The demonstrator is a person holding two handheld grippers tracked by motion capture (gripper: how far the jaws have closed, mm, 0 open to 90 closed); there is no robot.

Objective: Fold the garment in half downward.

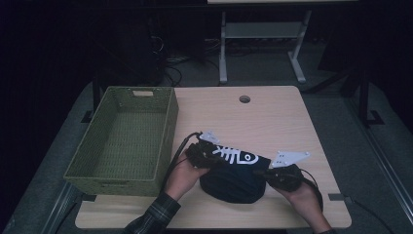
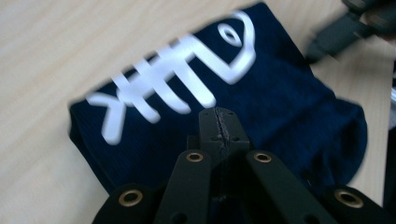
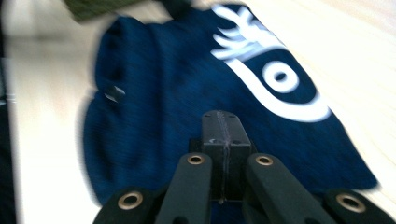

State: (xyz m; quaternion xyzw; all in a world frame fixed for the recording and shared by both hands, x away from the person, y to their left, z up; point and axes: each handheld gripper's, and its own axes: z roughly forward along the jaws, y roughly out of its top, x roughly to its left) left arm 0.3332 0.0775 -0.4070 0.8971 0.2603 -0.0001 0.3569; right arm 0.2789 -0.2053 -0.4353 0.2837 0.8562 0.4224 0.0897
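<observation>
basket: green woven basket (image 1: 124, 141) on the left part of the table (image 1: 282, 112), nothing in it that I can see, long side running near to far.
left gripper: I've got the left gripper (image 1: 203, 155) just right of the basket's near corner, at the left end of the cloth. In the left gripper view (image 2: 218, 122) its jaws sit pressed together, no gap; whether cloth is pinched between them I can't tell.
cloth: dark navy garment (image 1: 234, 178) with a white fish-skeleton print (image 1: 235, 156), near centre of the table, bunched up, stretched between my two grippers. Upper edge looks raised, lower part sags to the tabletop. Print is blurred in both gripper views.
right gripper: the right gripper (image 1: 276, 176) is at the cloth's right end, nearer to me than the left one. In the right gripper view (image 3: 223, 123) the jaws are together too, tips over the navy fabric.
table hole: round cable hole (image 1: 244, 99) at the far edge, well apart from the cloth.
</observation>
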